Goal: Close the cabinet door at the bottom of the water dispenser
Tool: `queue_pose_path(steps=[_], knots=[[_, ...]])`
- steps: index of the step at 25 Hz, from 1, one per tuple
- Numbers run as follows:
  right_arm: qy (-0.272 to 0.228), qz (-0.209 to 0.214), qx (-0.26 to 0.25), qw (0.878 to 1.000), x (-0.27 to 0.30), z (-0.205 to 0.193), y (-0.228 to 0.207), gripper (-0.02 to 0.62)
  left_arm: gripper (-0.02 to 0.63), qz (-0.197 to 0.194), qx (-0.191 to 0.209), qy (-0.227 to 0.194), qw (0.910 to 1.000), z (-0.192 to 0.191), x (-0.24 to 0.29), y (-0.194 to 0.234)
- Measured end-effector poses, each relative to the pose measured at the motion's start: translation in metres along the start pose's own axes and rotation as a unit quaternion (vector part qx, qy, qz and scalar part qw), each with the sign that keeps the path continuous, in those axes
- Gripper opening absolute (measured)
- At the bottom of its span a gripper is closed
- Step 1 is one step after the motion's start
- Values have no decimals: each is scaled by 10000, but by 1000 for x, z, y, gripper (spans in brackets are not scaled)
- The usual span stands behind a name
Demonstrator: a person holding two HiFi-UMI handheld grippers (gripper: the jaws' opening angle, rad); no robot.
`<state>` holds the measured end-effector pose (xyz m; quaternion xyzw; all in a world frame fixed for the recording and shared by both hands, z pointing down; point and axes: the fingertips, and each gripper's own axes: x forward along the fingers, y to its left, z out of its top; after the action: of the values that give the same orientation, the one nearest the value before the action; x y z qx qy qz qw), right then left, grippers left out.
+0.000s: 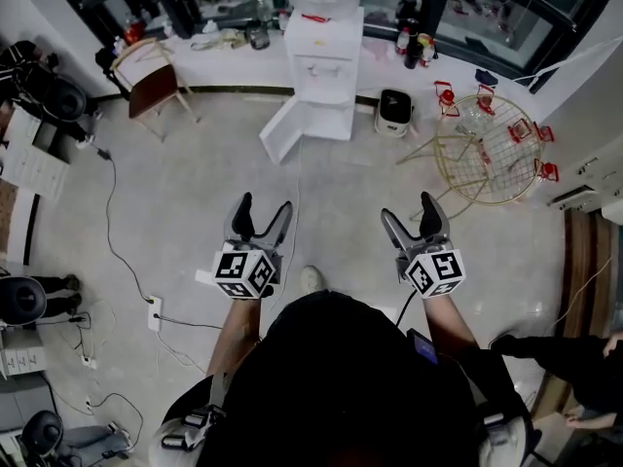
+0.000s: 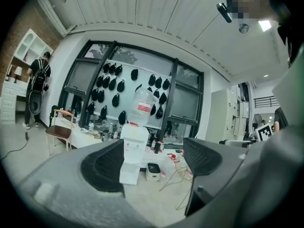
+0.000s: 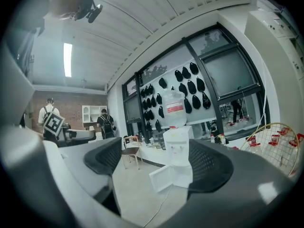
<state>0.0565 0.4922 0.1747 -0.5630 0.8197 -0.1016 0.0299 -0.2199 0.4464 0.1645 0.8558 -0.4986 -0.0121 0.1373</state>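
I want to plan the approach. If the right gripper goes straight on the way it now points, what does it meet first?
Probably the open cabinet door of the water dispenser, which shows between the right gripper's open tongs. The floor before it looks free; depth is unclear.

Even indoor light, fisheye-warped edges

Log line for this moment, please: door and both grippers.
cabinet door: open, not yet closed | water dispenser: ahead across floor, untouched | left gripper: open, empty | right gripper: open, empty
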Motion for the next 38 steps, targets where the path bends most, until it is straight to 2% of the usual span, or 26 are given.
queue_pose_path(steps=[11,18,27,38], knots=[[145,-87,22,9999,83,-12,22,417,396,-79,-60,154,9998,4,35,79],[272,-115,67,9995,112,-23,20,417,396,-71,-6,279,9996,-1,57,104],[323,-66,88,9994,149,-22,-14,417,396,-74,60,359,9993,-1,102,108],[325,256,50,9991,237,5,-84,417,396,199,60,351,9992,20,188,115]])
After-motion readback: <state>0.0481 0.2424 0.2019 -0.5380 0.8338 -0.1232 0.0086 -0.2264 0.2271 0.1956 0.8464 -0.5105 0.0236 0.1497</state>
